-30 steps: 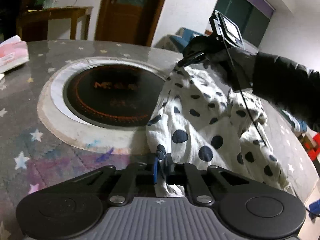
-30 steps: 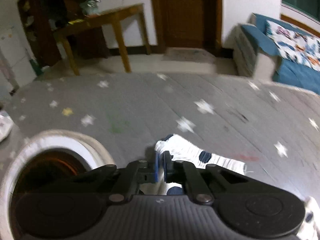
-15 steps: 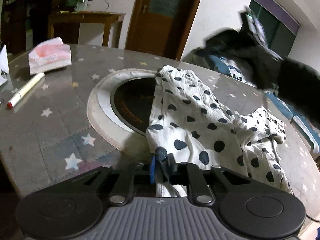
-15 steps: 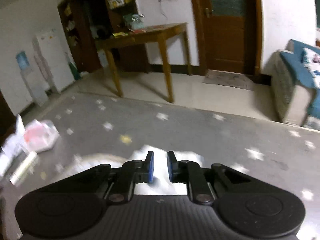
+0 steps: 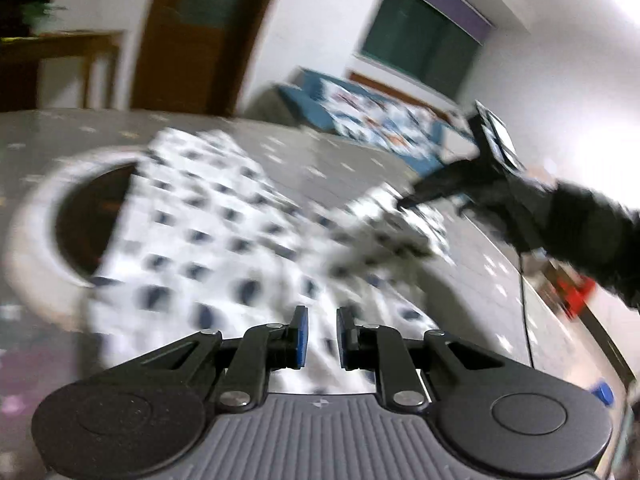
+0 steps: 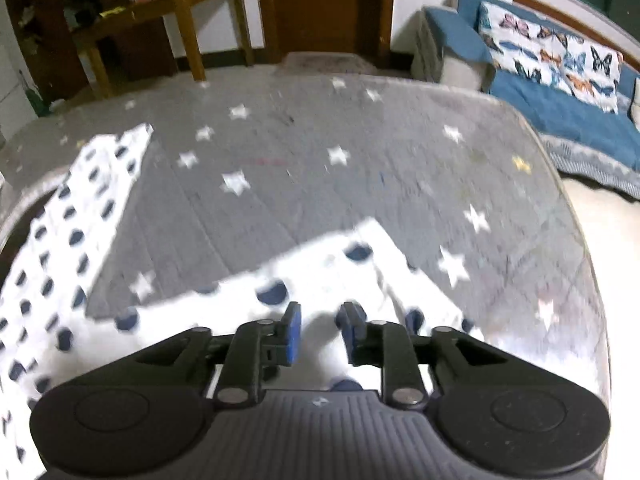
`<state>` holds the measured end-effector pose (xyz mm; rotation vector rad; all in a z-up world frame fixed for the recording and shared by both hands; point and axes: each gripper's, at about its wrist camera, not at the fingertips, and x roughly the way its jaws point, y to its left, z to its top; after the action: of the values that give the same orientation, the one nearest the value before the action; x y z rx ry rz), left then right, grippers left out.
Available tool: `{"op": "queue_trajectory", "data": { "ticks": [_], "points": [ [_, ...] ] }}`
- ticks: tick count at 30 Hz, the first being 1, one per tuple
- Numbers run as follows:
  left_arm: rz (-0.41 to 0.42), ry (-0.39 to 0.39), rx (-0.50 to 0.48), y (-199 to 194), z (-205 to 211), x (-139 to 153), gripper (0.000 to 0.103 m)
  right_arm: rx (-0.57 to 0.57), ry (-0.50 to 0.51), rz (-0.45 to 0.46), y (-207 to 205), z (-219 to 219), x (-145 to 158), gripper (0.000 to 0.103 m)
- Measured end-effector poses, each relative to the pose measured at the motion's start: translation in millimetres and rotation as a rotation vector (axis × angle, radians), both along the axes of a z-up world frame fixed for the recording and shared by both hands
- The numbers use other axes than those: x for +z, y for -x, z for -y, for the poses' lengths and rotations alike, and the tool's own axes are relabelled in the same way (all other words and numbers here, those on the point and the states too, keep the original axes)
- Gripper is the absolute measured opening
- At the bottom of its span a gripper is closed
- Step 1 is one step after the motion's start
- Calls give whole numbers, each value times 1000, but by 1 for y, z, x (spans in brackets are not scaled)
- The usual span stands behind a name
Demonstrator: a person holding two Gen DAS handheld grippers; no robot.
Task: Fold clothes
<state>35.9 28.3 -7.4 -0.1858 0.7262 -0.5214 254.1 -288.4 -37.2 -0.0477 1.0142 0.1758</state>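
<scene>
Your left wrist view is heavily motion-blurred; the polka-dot cloth (image 5: 208, 248) smears. The right view is sharper, the cloth overexposed, the counter (image 6: 360, 184) glaring at its right edge, fisheye bending edges.

Left gripper (image 5: 319, 334): low centre of its own view, pointing toward 12 o'clock, tilted down; jaws slightly apart, have just been opening, nothing clamped.
Right gripper (image 6: 320, 330): jaws parted a little wider, just been opening, empty.
Right sleeve (image 5: 580, 236): dark, entering from 3 o'clock.
</scene>
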Motion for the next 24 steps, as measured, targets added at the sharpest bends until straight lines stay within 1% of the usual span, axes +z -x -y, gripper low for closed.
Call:
{"op": "queue_trajectory", "data": {
  "ticks": [1, 3, 4, 5, 10, 13, 15, 18, 21, 24],
  "points": [
    [-13, -4, -30, -2, 10, -4, 17, -8, 5, -4, 0, 2, -3, 27],
    [-44, -10, -82, -6, 28, -13, 17, -22, 10, 9, -4, 3, -8, 31],
    [-59, -13, -108, -8, 36, -17, 17, -24, 7, 21, -7, 3, -8, 32],
    [-70, -17, -125, -10, 41, -20, 17, -24, 3, 30, -11, 1, -9, 34],
    [-113, -13, -226, -13, 57, -33, 16, 22, 26, 94, -41, -19, -14, 35],
    [-118, -5, -299, -10, 61, -37, 16, 56, 38, 136, -64, -36, -17, 37],
    [-117, 2, -348, -9, 62, -40, 16, 75, 42, 157, -79, -49, -18, 42],
    [-106, 5, -406, -7, 65, -42, 15, 86, 33, 181, -100, -63, -21, 46],
    [-106, 14, -409, -8, 66, -43, 17, 87, 23, 190, -111, -69, -22, 49],
    [-108, 27, -387, -9, 63, -42, 17, 90, 28, 187, -107, -68, -19, 49]
  ]
}}
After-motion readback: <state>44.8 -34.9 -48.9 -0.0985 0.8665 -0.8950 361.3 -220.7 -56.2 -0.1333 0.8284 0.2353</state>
